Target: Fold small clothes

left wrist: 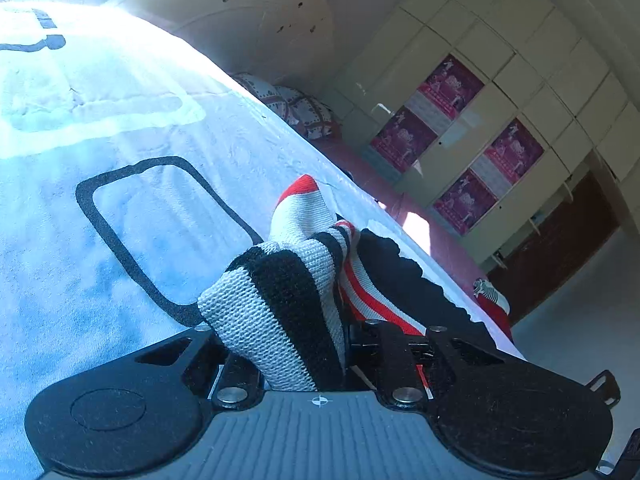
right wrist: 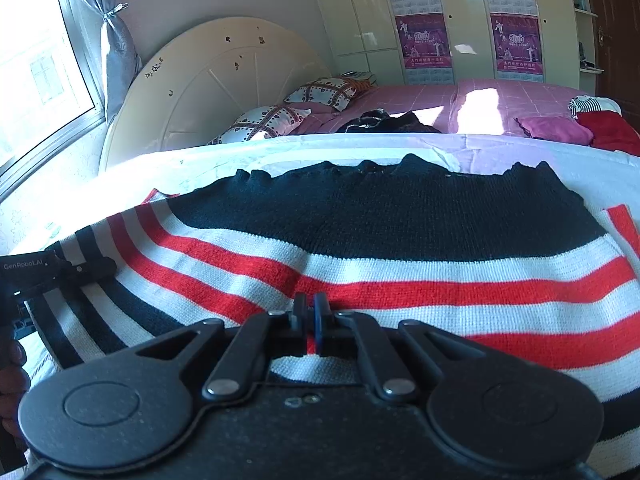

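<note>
Left wrist view: the left hand-held gripper [left wrist: 304,344] has a bunched fold of the striped sweater [left wrist: 280,300] between its fingers, which are drawn close together and pinch the knit. The gathered part shows broad black and white bands in a coarse rib. Behind it a narrow end of the sweater stands up, white with a red tip, and to the right lie red and white stripes and a black section with a wavy edge. The sweater lies on a pale blue-white sheet [left wrist: 120,240] printed with a black rounded outline. Beyond the sheet are a cream round headboard [left wrist: 248,28], patterned pillows [left wrist: 296,108] and a wardrobe [left wrist: 500,92] with purple posters.

Right wrist view: the right hand-held gripper [right wrist: 311,322] has its fingers closed almost fully together, and a thin bit of red and white knit shows between the tips at the near edge of the sweater [right wrist: 400,248]. The sweater is spread flat and wide across the white sheet [right wrist: 200,160]. Its far part is solid black with a scalloped hem; nearer come alternating red and white stripes, and the left side turns to black and white stripes. At the far left the left hand-held gripper [right wrist: 60,276] reaches in over that black and white part. Behind is a bed [right wrist: 520,100] with a pink cover, loose clothes lying on it, and a window [right wrist: 36,60] with a grey curtain.
</note>
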Motion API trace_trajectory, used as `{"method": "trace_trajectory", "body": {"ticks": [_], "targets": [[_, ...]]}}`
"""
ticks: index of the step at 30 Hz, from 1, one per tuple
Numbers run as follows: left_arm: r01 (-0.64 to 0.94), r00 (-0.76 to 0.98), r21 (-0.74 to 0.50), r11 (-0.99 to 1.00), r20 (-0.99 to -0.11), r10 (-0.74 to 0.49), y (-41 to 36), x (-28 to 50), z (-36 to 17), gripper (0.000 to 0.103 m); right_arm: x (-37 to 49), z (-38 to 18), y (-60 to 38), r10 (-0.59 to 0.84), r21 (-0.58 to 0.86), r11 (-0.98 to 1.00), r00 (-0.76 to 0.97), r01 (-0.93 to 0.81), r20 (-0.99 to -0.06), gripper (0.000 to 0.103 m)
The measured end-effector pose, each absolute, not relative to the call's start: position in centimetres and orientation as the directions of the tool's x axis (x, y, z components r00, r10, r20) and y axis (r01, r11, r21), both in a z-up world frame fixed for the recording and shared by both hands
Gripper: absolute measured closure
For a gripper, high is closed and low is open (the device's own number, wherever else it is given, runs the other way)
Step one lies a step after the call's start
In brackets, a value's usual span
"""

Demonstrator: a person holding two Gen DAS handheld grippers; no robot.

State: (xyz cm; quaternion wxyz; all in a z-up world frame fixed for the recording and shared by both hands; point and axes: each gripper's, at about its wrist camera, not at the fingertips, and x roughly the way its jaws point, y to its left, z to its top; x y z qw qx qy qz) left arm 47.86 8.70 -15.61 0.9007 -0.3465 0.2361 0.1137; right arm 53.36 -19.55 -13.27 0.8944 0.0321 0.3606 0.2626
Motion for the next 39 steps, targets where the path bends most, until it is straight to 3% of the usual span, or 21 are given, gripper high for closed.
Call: {"method": "trace_trajectory", "body": {"ticks": [7, 19, 22, 24, 29, 32, 33, 34, 36, 39], "targets": [[-0.36, 0.863, -0.57, 0.739, -0.505, 0.031, 9.2, 47.3, -15.4, 0.085, 53.2, -13.4, -19.7, 0.495, 0.253, 0.86, 0.608, -0.443, -0.621, 0.1], [-0.093, 0.917, -0.397, 0.913, -0.391, -0.076, 1.3, 50.9, -4.8, 0.086, 53.5, -13.4, -21.0, 0.528, 0.325, 0.847, 0.595, -0.421, -0.606, 0.101], [0.015, 0.916, -0.332, 0.943, -0.373, -0.146, -2.6, 52.1, -2.0, 0.086, 52.7, -12.1, -25.4, 0.506, 0.413, 0.856, 0.666, -0.31, -0.549, 0.086], [0.092, 0.906, -0.299, 0.95, -0.371, -0.205, -5.4, 52.6, -1.1, 0.086, 51.8, -11.5, -29.4, 0.469, 0.458, 0.859, 0.712, -0.228, -0.524, 0.087], [0.291, 0.824, -0.16, 0.943, -0.459, -0.333, -15.0, 53.7, -2.0, 0.086, 48.8, -10.9, -39.0, 0.344, 0.467, 0.881, 0.777, -0.074, -0.527, 0.087], [0.388, 0.677, -0.133, 0.912, -0.631, -0.38, -20.7, 54.3, -6.3, 0.085, 47.3, -11.0, -43.1, 0.295, 0.478, 0.878, 0.789, -0.002, -0.539, 0.083], [0.4, 0.66, -0.089, 0.912, -0.663, -0.354, -22.2, 53.9, -7.7, 0.075, 47.0, -11.1, -44.1, 0.285, 0.486, 0.874, 0.791, 0.017, -0.541, 0.081], [0.426, 0.68, -0.038, 0.904, -0.646, -0.348, -23.1, 52.8, -8.0, 0.055, 46.6, -11.2, -45.1, 0.28, 0.497, 0.867, 0.792, 0.033, -0.542, 0.079], [0.454, 0.669, -0.069, 0.888, -0.632, -0.391, -23.1, 51.1, -6.8, 0.029, 46.1, -11.1, -46.4, 0.277, 0.504, 0.863, 0.795, 0.042, -0.54, 0.077], [0.439, 0.7, -0.123, 0.89, -0.574, -0.425, -20.4, 48.0, -3.7, 0.028, 45.5, -10.6, -47.3, 0.299, 0.532, 0.847, 0.806, 0.023, -0.511, 0.068]]}}
